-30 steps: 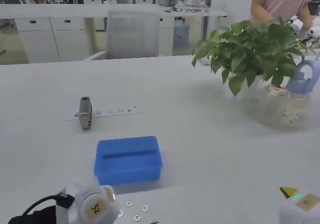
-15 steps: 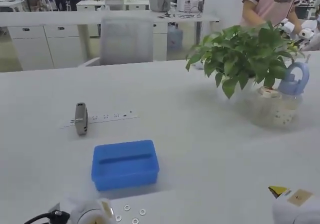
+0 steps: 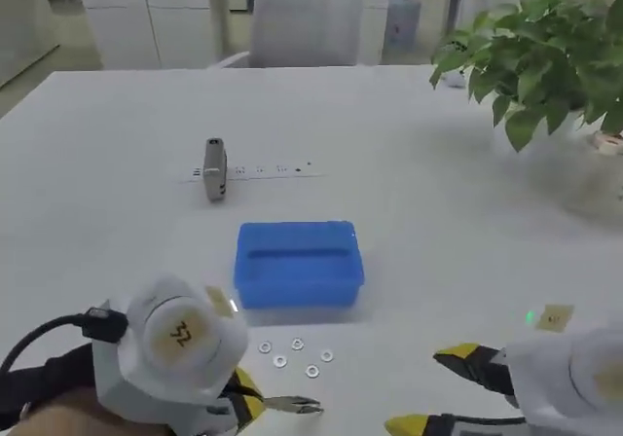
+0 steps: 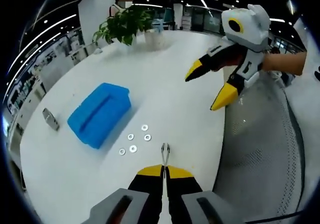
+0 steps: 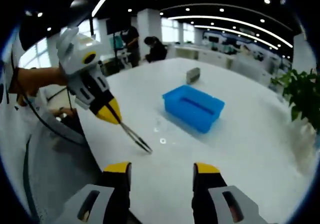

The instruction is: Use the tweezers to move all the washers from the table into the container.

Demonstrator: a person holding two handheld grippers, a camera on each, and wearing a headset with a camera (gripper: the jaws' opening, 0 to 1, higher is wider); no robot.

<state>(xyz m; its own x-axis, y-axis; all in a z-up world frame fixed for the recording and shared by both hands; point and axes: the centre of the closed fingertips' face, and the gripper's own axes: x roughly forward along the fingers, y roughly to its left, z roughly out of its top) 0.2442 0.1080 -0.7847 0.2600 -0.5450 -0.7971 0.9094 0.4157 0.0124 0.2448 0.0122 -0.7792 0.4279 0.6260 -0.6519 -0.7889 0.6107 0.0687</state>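
Several small metal washers (image 3: 296,352) (image 4: 134,141) (image 5: 161,135) lie loose on the white table just in front of the blue container (image 3: 298,263) (image 4: 99,114) (image 5: 193,107), which is an open rectangular tub. My left gripper (image 3: 243,397) (image 4: 162,171) (image 5: 107,111) is shut on thin metal tweezers (image 3: 292,406) (image 4: 164,153) (image 5: 135,136). The tweezer tips hover a short way on the near side of the washers, apart from them. My right gripper (image 3: 433,392) (image 4: 205,90) (image 5: 161,168) hangs open and empty to the right of the washers.
A white power strip with a grey adapter (image 3: 215,167) lies behind the container. A leafy potted plant (image 3: 545,56) stands at the far right. A chair (image 3: 302,18) sits beyond the table. The table's near edge (image 4: 220,149) runs close under both grippers.
The head camera has tilted down and closer, so both grippers now show more fully. The container and washers lie where they were.
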